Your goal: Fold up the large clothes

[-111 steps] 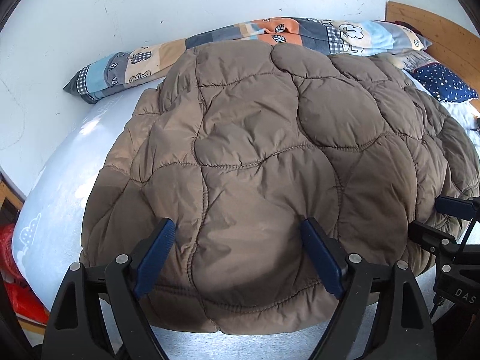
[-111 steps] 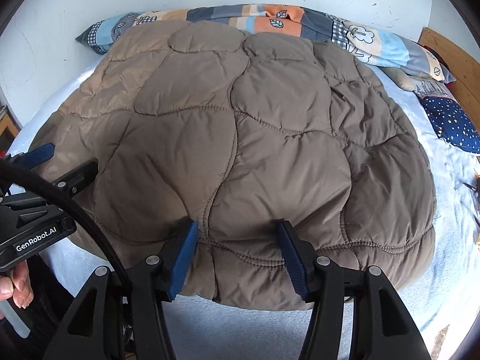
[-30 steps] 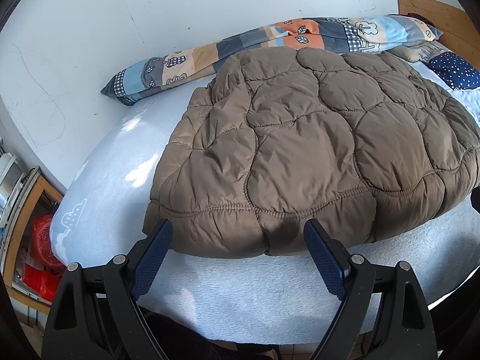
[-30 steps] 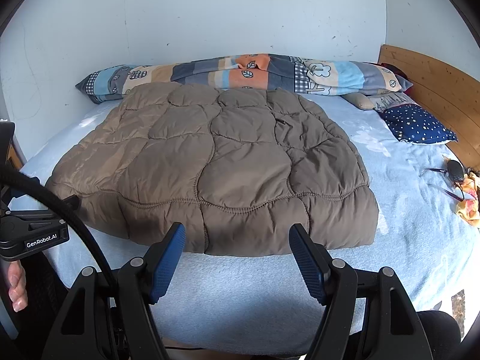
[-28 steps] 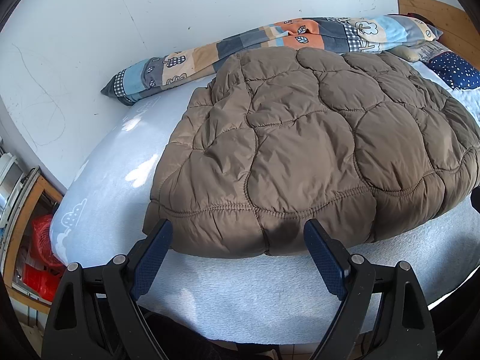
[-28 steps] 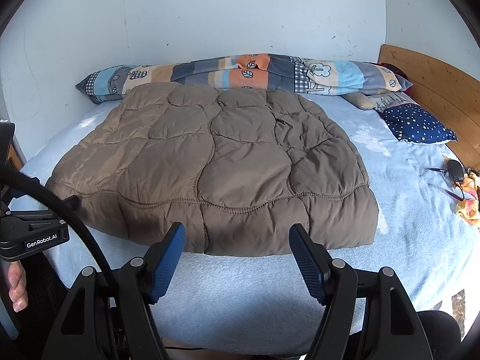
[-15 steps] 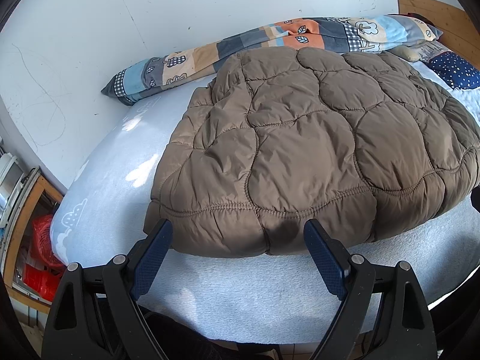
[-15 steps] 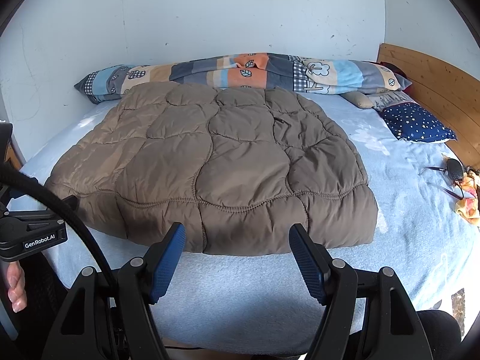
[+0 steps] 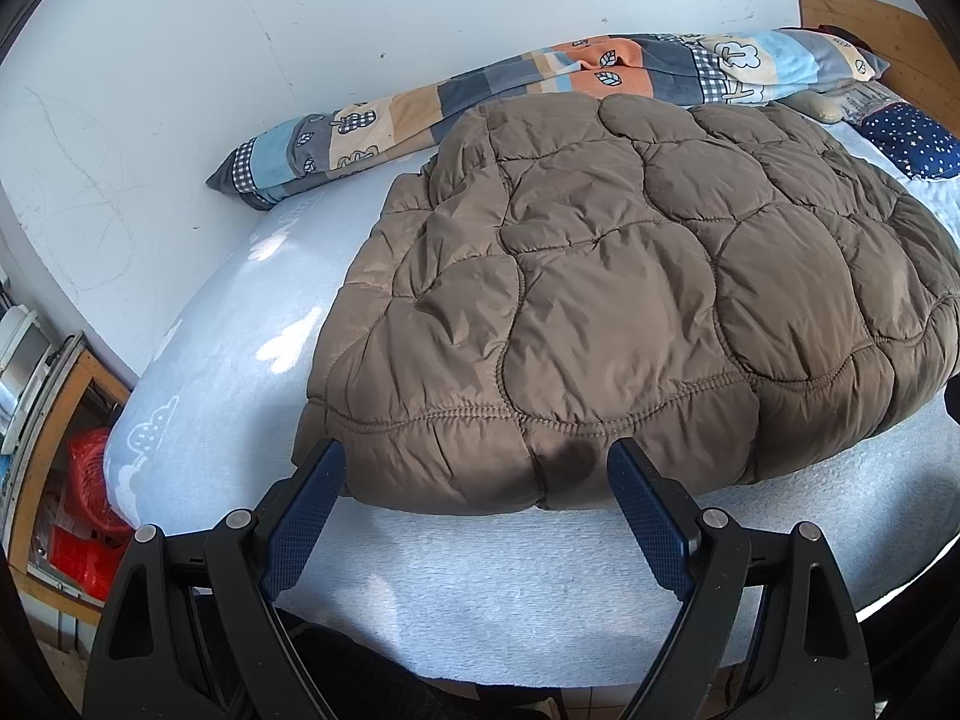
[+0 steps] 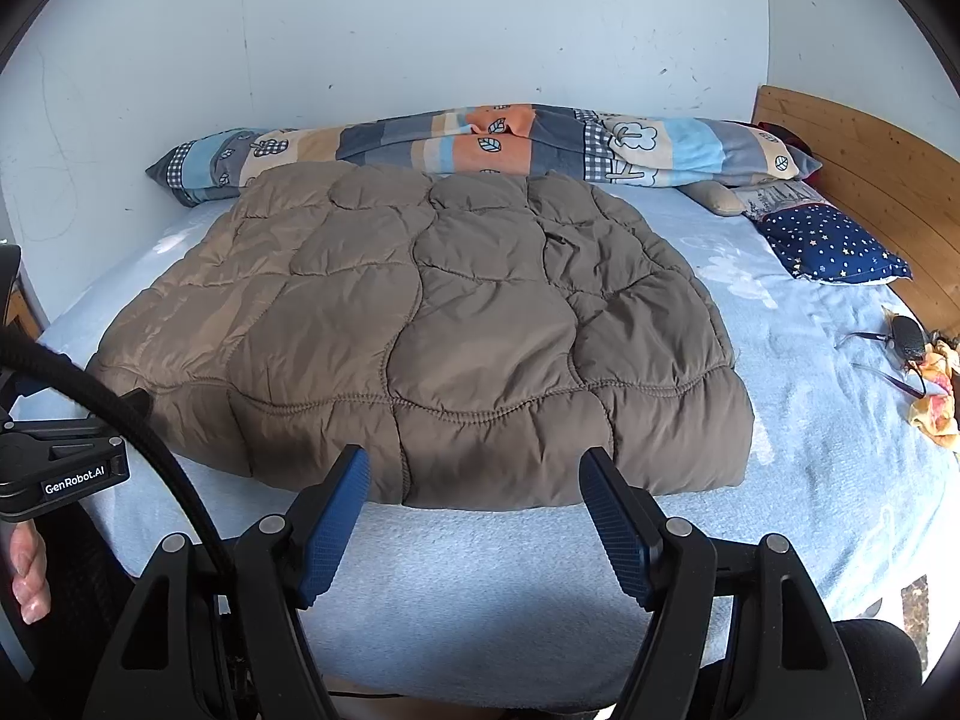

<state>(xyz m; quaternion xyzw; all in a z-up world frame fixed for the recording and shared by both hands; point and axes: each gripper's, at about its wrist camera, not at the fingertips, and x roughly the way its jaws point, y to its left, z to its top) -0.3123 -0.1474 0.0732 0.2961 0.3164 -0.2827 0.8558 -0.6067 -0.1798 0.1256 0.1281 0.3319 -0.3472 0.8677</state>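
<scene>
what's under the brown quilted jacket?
The brown quilted jacket lies flat on the light blue bedsheet, which shows all around its edges. Whatever sits beneath the padding itself is covered. Both the left gripper and right gripper are open, off it.

One brown jacket (image 10: 432,324) lies on one bed (image 10: 810,456). Far: one long patchwork pillow (image 10: 480,147), one starred pillow (image 10: 834,243) at right. Two grippers, left (image 9: 477,501) and right (image 10: 474,507).

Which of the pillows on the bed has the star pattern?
The small navy pillow beside the wooden headboard; the long patchwork pillow against the wall shows leaves and trees.
</scene>
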